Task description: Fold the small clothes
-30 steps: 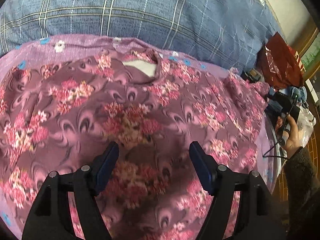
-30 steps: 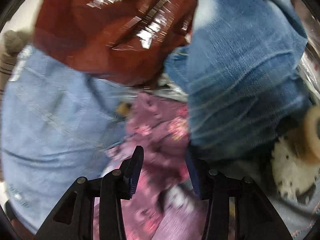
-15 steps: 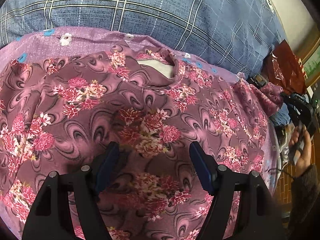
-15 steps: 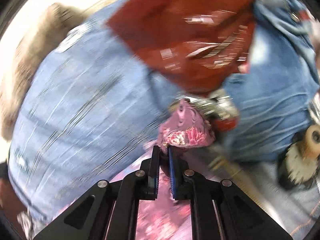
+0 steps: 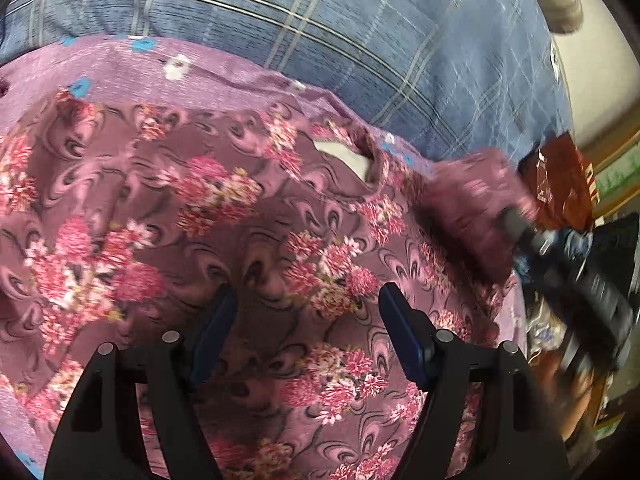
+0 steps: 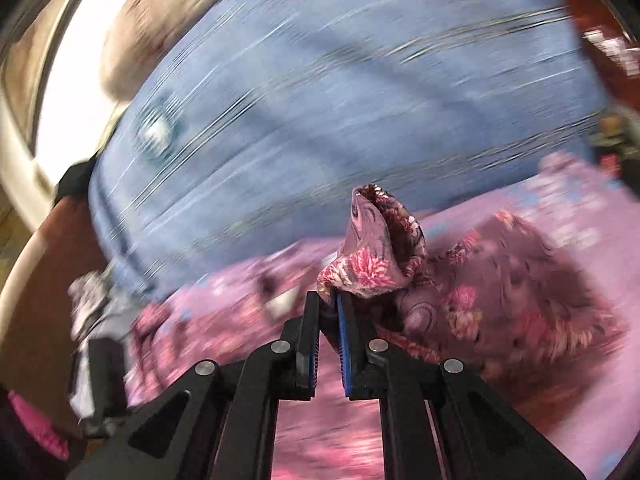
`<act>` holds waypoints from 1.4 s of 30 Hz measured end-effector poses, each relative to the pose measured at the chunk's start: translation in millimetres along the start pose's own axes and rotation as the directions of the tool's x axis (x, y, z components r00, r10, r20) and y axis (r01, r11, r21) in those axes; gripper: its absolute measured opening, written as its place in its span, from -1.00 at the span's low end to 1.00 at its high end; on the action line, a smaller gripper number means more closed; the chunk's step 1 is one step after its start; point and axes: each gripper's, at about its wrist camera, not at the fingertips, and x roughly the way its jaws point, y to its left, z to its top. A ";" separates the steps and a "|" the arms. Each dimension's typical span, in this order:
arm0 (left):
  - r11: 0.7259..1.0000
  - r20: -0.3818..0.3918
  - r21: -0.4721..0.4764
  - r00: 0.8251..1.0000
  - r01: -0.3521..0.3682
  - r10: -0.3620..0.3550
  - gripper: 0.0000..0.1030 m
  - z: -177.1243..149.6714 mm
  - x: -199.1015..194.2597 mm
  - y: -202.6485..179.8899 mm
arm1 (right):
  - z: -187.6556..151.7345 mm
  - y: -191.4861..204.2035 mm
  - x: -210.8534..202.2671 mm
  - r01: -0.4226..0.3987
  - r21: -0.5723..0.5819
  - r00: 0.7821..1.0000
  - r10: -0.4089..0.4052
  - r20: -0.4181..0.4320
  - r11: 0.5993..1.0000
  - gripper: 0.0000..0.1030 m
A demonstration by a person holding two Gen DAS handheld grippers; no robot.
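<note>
One sleeve (image 6: 372, 256) pinched in right gripper (image 6: 328, 300), lifted over floral top (image 5: 248, 240); left gripper (image 5: 308, 320) open, empty; folds remaining.

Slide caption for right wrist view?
Right gripper shut on floral shirt's sleeve, lifted above pink sheet.

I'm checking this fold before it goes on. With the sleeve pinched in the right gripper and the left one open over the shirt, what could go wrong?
1. The right gripper pinches only a small bunch at the end of the sleeve; it might slip out mid-swing.
2. The left gripper is open above the floral shirt, not pinning it, so the shirt body may drag.
3. The red bag lies near the sleeve and could be caught.
</note>
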 end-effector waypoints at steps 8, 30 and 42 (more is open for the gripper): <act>0.993 -0.002 -0.089 0.997 0.079 -0.080 0.42 6.5 -6.9 23.7 | -86.9 60.2 75.1 -0.037 -0.071 0.929 0.008 -0.369 0.997 -0.70; 0.998 0.100 -0.004 0.993 0.061 -0.060 -0.90 3.3 -1.7 -18.5 | -36.5 -110.0 -102.0 0.215 0.339 0.972 -0.235 0.019 0.916 -0.06; 0.992 0.072 -0.125 0.997 0.021 -0.012 -0.89 11.2 -21.8 24.8 | -30.2 -137.9 -53.6 0.228 0.377 0.972 -0.231 -0.036 0.898 0.03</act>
